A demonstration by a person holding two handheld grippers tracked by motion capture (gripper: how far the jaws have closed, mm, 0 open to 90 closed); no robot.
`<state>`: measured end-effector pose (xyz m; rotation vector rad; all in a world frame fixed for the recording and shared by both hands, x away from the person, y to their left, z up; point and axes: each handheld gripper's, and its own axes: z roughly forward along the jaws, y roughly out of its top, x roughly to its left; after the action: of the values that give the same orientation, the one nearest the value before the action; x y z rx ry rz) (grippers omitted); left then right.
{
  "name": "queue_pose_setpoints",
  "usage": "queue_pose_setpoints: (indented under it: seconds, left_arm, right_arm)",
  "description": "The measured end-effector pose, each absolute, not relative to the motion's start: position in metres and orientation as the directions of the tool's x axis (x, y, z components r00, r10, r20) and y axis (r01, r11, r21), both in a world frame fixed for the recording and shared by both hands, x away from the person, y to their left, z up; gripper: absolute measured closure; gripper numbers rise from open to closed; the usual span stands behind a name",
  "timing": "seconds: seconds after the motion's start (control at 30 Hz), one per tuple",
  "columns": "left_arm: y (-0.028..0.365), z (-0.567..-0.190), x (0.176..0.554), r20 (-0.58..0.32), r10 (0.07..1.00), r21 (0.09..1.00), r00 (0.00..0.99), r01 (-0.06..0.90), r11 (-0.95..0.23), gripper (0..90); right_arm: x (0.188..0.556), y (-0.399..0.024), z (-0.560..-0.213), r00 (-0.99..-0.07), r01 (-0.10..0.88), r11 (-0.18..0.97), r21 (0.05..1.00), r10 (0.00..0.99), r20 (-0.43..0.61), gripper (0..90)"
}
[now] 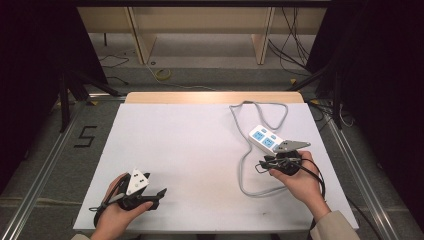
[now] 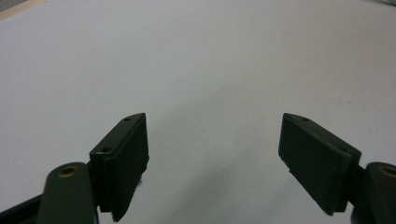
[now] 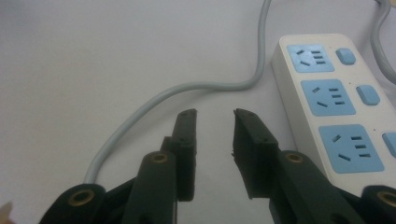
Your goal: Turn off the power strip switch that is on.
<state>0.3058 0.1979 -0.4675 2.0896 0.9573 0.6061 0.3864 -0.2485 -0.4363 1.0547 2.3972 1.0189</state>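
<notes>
A white power strip (image 1: 265, 137) with blue sockets lies on the right part of the white table (image 1: 190, 150). Its grey cable (image 1: 242, 170) loops behind it and down toward the front. My right gripper (image 1: 267, 164) sits just in front of the strip, held by a hand. In the right gripper view its jaws (image 3: 215, 116) stand apart with nothing between them; the strip (image 3: 327, 93) is to their right and the cable (image 3: 187, 88) curves ahead. My left gripper (image 1: 157, 196) rests at the front left, and its jaws (image 2: 215, 140) are wide open over bare table.
The table's far edge is a wooden strip (image 1: 215, 97). Beyond it are wooden furniture legs, floor cables and a yellow ring (image 1: 162, 74). A "5" mark (image 1: 86, 136) is on the floor at left. Metal rails run along both sides.
</notes>
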Motion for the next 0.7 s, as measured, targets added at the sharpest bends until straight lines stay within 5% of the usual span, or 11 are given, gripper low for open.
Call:
queue_pose_setpoints:
  seconds: [0.7]
  left_arm:
    - [0.197, -0.468, 0.306, 0.108, 0.785, 0.785, 0.610, 0.432, -0.444, 24.2]
  right_arm:
    - [0.367, -0.259, -0.455, -0.659, 0.506, 0.394, 0.767, 0.751, 0.048, 58.1]
